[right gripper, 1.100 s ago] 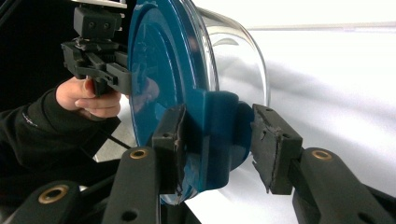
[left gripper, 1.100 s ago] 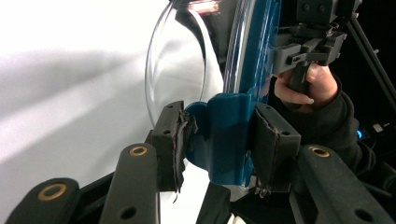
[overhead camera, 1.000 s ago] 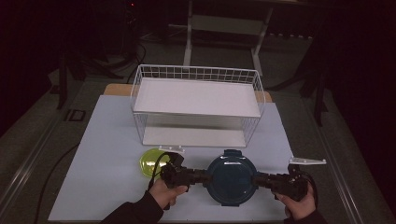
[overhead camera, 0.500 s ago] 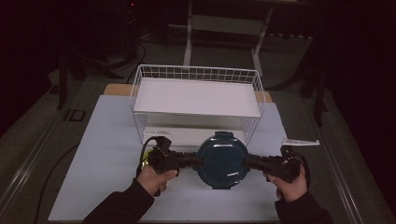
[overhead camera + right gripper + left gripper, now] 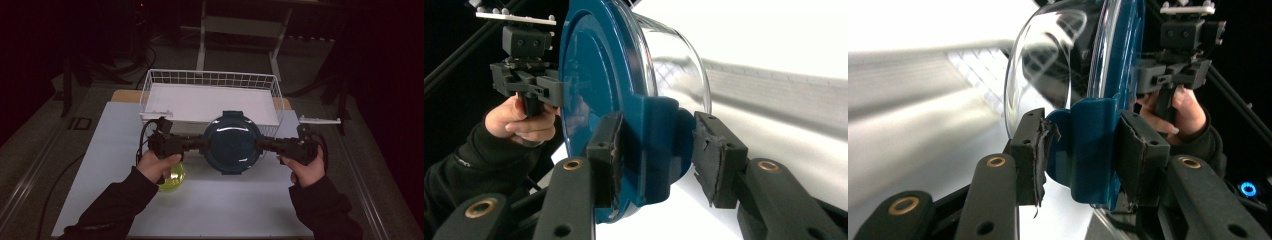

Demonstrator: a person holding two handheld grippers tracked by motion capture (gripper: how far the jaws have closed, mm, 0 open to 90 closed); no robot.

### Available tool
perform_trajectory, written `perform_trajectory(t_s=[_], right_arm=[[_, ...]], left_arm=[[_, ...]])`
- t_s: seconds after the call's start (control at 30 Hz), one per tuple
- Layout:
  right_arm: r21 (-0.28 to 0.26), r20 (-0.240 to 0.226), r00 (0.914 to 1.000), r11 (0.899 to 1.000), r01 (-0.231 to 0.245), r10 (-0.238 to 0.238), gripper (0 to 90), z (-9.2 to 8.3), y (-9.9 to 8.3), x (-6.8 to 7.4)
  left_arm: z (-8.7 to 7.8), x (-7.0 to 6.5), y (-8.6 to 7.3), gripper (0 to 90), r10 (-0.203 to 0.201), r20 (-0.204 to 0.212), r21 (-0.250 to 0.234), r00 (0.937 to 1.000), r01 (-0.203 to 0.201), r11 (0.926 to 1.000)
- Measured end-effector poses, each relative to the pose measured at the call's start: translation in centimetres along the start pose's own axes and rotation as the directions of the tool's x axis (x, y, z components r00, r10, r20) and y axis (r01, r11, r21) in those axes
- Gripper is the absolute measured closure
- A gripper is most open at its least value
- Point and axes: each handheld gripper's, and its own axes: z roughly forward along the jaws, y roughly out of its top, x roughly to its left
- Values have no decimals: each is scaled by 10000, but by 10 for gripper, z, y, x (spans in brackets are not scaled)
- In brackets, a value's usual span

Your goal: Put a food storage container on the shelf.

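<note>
Lifted off the tabletop (image 5: pixel 100 200) since a second ago, the container (image 5: pixel 231 142) now hangs before the wire basket (image 5: pixel 150 90), left claw (image 5: pixel 202 144) and right claw (image 5: pixel 260 144) clamped on its blue lid tabs. The claw views reveal its clear, rounded glass bowl (image 5: pixel 1048 60).

High view: dim, room black around the pale table (image 5: pixel 100 200); small glare streaks on the blue lid (image 5: pixel 231 142). Both gripper views: white background overexposed and motion-blurred, reflections on the clear bowl (image 5: pixel 1048 60), near claw pads sharp.
</note>
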Motion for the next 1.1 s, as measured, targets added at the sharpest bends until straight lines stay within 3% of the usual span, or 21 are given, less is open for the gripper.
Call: perform_trajectory(t_s=[0.03,0.07,0.1,0.33,0.63,0.7,0.97,1.0,1.07,1.1], right_arm=[[0,0,10000,10000,0,0,569,0,0,0],[-3,-27,10000,10000,13,-13,568,7,19,-2],[13,-9,10000,10000,59,-59,568,9,25,-2],[20,1,9999,9999,-116,116,567,26,60,-9],[32,5,9988,9988,-490,490,566,43,85,-18],[-20,40,9977,9977,-676,676,566,47,96,-20],[-65,137,9907,9908,-1351,1352,565,52,106,-31],[-68,115,9891,9891,-1469,1470,564,53,106,-32],[-64,123,9854,9854,-1700,1701,562,54,108,-35],[-51,109,9828,9828,-1844,1844,561,55,108,-36]], left_arm=[[0,0,0,573,0,0,0,10000,0,10000],[-3,2,11,573,-84,-76,-121,9999,83,9999],[-6,4,20,572,-85,-162,-199,9998,82,9998],[-14,12,44,570,-207,-485,-543,9986,181,9984],[-21,31,70,569,-520,-585,-892,9969,466,9949],[-21,37,82,568,-479,-619,-832,9969,427,9956],[-16,52,91,564,-1301,-349,-920,9909,1265,9877],[-15,56,92,564,-1577,-248,-970,9872,1546,9832],[-14,58,93,564,-1727,-206,-1024,9848,1698,9801],[-13,61,94,564,-1982,-128,-1050,9801,1958,9750]])
